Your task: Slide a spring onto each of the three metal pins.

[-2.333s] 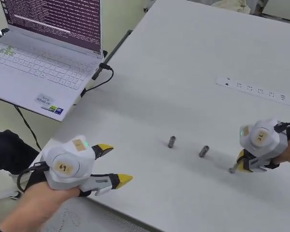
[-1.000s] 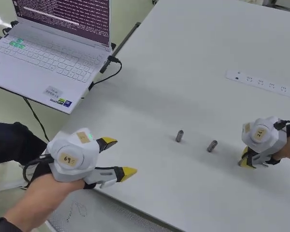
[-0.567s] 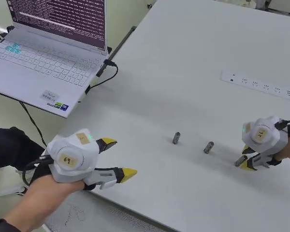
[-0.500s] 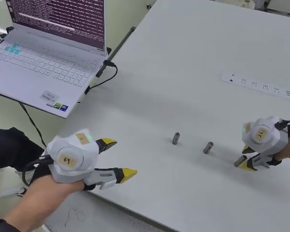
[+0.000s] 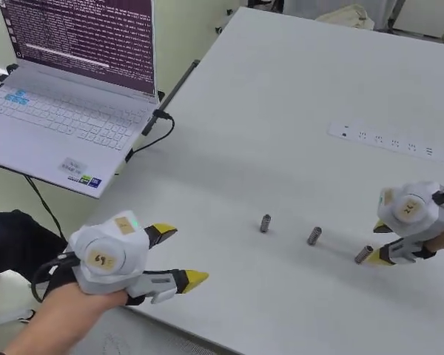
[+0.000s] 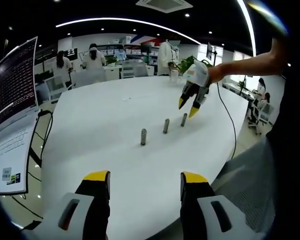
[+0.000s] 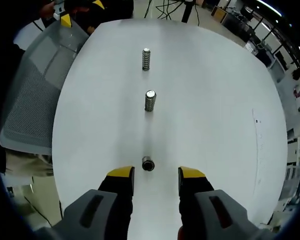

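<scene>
Jaws apart: right tool [image 7: 156, 174] tipped down behind end spring [image 7: 148, 163], left tool [image 6: 144, 177] at table [image 6: 100, 125] edge.

White table [image 5: 281, 89] under my grippers. Open laptop [image 5: 66, 111], screen lit, sits ahead and left of my left gripper [image 5: 181, 253], past the table edge, with a black cable [image 5: 152, 129] plugged into its near right side. White power strip [image 5: 385, 140] lies flat ahead of my right gripper [image 5: 375, 244], well apart. Grey mesh chair [image 7: 27, 100] by the table edge.

White table [image 5: 281, 89], three springs [image 5: 314, 236] in a row, power strip [image 5: 385, 140]
</scene>
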The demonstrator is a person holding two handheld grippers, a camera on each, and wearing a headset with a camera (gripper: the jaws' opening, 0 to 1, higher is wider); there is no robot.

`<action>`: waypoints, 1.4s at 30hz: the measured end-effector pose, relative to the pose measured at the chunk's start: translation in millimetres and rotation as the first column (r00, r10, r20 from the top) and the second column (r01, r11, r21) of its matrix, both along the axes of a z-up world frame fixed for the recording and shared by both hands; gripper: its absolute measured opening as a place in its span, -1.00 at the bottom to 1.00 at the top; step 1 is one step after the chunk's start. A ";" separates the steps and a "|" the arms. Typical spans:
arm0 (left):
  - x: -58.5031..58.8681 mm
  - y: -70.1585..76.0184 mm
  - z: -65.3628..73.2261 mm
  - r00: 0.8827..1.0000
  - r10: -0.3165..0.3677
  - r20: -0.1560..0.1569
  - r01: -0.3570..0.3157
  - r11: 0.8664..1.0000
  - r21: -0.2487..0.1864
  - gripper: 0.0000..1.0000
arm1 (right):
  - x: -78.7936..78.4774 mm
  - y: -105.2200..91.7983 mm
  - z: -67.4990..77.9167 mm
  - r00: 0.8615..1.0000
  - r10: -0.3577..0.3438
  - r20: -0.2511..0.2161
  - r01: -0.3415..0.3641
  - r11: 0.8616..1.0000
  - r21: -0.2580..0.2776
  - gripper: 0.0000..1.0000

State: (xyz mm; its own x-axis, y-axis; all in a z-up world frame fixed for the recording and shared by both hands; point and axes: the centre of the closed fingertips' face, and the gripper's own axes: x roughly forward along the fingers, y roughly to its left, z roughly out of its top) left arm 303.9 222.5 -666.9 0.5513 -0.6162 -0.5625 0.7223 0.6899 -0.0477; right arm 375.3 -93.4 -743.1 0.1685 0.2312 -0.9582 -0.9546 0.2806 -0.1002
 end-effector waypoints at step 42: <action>-0.2 -10.5 7.2 1.000 -0.025 0.014 0.025 1.000 0.002 0.03 | -81.5 7.0 35.6 0.858 -0.507 0.083 0.410 0.773 0.485 0.03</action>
